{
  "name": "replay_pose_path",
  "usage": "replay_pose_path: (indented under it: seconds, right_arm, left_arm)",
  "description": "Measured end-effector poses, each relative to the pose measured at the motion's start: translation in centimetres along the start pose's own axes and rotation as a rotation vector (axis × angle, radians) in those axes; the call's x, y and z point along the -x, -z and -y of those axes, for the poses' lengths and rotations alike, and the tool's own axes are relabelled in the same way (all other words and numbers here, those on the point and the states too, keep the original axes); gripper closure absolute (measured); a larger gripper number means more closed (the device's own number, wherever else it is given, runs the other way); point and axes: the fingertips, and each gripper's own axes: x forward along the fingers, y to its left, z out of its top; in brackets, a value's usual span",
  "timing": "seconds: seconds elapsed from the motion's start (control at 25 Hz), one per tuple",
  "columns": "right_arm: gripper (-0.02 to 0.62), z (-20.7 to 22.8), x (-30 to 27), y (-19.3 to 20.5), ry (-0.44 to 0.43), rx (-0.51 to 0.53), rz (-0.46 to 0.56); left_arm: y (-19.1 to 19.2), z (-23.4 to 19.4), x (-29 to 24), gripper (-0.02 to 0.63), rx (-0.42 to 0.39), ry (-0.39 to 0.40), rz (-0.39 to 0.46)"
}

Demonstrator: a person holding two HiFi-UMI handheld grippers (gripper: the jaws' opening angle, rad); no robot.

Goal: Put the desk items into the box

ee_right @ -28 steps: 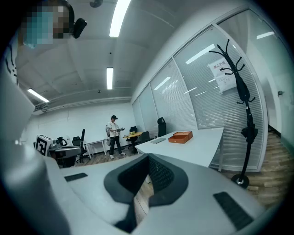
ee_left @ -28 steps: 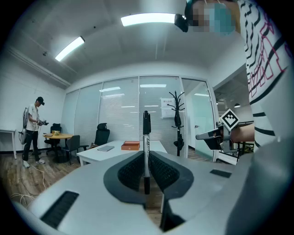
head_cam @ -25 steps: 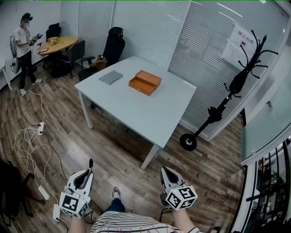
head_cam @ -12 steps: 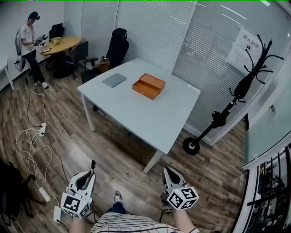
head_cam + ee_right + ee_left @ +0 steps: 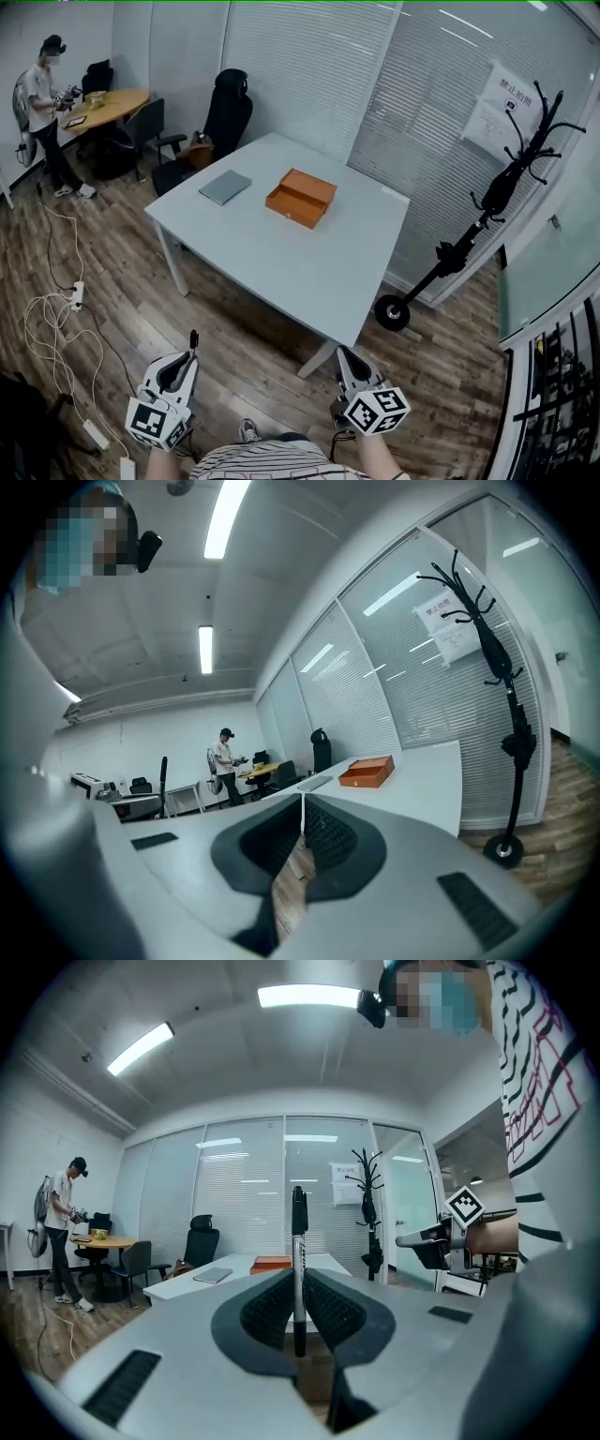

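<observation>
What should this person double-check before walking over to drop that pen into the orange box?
1. Pen gripped: ok, upright in the left gripper, jaws shut on it.
2. Right gripper free: ok, shut on nothing.
3. Orange box open: ok, it looks open.
4. Box within reach: not ok, the table stands well ahead.
5. Room inside the box: cannot tell from here.

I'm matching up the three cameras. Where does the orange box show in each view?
Head view: the orange box sits above centre, on the white table.
Left gripper view: small, near mid-picture, just left of the marker.
Right gripper view: right of centre.
Shared landmark: the black coat stand, to the right of the box in every view.
</observation>
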Motion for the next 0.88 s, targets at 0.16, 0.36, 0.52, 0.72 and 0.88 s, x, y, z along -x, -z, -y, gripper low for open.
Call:
replay_pose_path:
  seconds: [0.16, 0.36, 0.52, 0.72, 0.88]
  right_arm:
    - [0.568, 0.2, -2.1, 0.0, 0.017, 0.001, -0.018]
    - [0.568, 1.7, -5.3, 0.2, 0.039, -0.013, -0.043]
    - [0.568, 2.7, -8.5, 0.2, 0.028, -0.02, -0.062]
    - [0.568, 4.2, -13.8, -0.8, 0.012, -0.021, -0.068]
    - [0.568, 5.9, -17.9, -1.8, -0.001, -0.025, -0.076]
  left_arm:
    - [0.5, -2.4, -1.9, 0.552, 0.017, 0.002, -0.008]
    - [1.7, -4.6, -4.3, 0.552, 0.047, 0.0, -0.029]
    - [1.9, -6.5, -6.4, 0.552, 0.063, -0.019, -0.035]
    - [1.9, -9.4, -10.0, 0.552, 0.071, -0.04, -0.047]
    - [1.4, -11.5, -14.2, 0.552, 0.063, -0.042, -0.053]
